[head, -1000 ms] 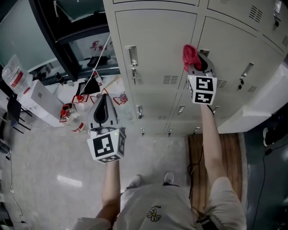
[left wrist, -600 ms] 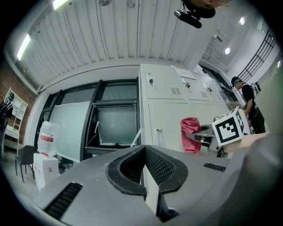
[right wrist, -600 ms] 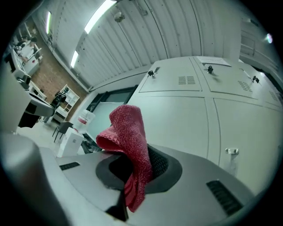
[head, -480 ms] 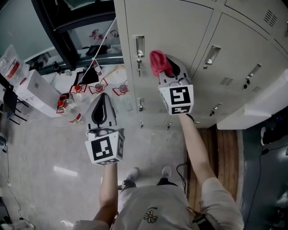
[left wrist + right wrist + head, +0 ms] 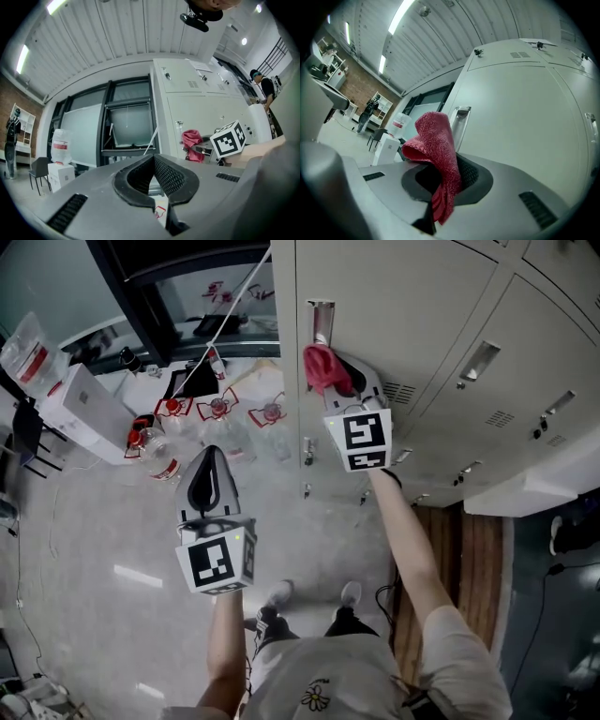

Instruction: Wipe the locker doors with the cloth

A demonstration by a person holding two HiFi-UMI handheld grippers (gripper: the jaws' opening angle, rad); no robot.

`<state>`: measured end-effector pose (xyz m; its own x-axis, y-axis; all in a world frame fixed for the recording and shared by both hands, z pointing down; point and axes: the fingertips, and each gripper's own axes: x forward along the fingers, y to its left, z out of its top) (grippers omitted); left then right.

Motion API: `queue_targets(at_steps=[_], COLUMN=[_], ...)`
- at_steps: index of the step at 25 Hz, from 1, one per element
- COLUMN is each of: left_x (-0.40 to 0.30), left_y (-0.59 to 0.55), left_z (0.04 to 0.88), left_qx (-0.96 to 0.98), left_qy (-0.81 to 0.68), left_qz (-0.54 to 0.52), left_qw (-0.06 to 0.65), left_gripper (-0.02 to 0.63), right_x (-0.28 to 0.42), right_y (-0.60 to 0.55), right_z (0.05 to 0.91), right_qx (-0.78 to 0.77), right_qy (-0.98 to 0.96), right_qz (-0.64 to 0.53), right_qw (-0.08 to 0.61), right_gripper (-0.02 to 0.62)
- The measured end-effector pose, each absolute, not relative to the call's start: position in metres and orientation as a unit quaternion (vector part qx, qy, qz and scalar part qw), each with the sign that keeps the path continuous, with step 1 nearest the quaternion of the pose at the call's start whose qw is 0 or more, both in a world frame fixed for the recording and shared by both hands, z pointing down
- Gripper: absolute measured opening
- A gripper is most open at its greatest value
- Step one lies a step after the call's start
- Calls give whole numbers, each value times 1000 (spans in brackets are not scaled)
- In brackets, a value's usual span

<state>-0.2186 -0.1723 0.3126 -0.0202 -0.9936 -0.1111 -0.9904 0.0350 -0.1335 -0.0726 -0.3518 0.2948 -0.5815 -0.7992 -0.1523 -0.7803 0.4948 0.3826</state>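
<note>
my right claw (image 5: 349,388) pinches the cloth (image 5: 322,367), left claw (image 5: 208,486) pressed together; i'd press flat along the locker door (image 5: 394,315), skirting its handle (image 5: 320,315).

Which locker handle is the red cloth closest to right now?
The handle on the leftmost locker door, just past the red cloth held in the right gripper; the other handles sit farther right.
</note>
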Motion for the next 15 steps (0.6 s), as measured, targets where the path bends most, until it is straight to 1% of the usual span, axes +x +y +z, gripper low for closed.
queue_targets(at_steps=[5,15], left_x=[-230,-213], left_y=[-174,-187], left_z=[321,320], left_qx=[-684,-698], left_qy=[726,712], left_qz=[-3,-9], left_qw=[70,75], left_gripper=[15,15], right_x=[-76,-60], right_y=[-355,-356], right_z=[296,294], right_qx=[458,469], right_qy=[-860,-850], right_qz=[-224,-239], right_qw=[24,35], right_gripper=[38,38])
